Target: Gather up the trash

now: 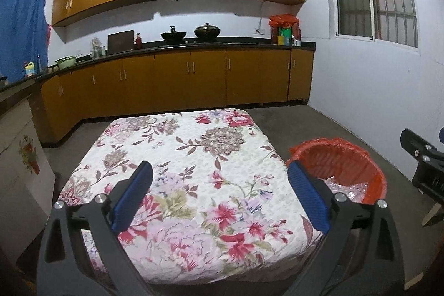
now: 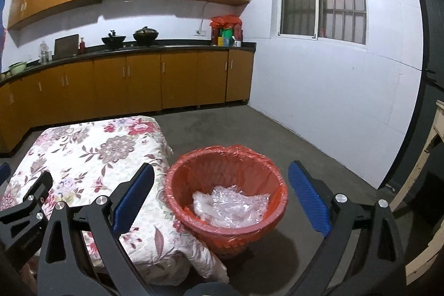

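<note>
My left gripper (image 1: 219, 196) is wide open over the flowery table (image 1: 194, 157), holding nothing; my right gripper (image 2: 220, 193) is open too; the clear plastic trash (image 2: 231, 205) lies in the red bin (image 2: 177, 185), just right of the table.

Both grippers (image 1: 219, 193) (image 2: 220, 194) wide apart, empty

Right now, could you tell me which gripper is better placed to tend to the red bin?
The right gripper: its open jaws frame the red bin directly. The left gripper faces the floral-covered table.
</note>
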### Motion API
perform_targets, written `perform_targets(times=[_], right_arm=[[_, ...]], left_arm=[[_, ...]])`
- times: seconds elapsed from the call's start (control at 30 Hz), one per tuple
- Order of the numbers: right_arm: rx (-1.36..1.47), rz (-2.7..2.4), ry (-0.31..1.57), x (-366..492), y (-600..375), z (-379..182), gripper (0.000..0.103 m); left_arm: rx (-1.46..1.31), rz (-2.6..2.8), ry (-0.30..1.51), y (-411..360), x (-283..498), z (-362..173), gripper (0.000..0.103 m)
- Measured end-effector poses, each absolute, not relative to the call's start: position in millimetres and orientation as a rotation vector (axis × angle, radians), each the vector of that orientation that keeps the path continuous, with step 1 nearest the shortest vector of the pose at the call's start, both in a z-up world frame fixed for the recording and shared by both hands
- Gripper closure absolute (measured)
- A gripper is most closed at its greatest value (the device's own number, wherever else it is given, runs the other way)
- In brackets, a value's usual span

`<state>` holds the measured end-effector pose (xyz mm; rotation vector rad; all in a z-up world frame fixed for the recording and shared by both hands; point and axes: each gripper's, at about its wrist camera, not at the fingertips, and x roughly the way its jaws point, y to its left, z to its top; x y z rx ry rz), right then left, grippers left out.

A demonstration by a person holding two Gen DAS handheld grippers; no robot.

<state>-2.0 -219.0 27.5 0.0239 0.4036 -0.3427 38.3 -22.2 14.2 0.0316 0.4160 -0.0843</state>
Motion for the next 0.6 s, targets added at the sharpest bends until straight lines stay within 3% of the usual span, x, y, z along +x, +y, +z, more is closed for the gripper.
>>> perform_targets(times=[0.6], right_arm=[[0.046, -0.332, 0.410, -32, -215, 8, 0.006]], left_arm=[[0.023, -0.056, 0.377, -7, -5, 11, 0.005]])
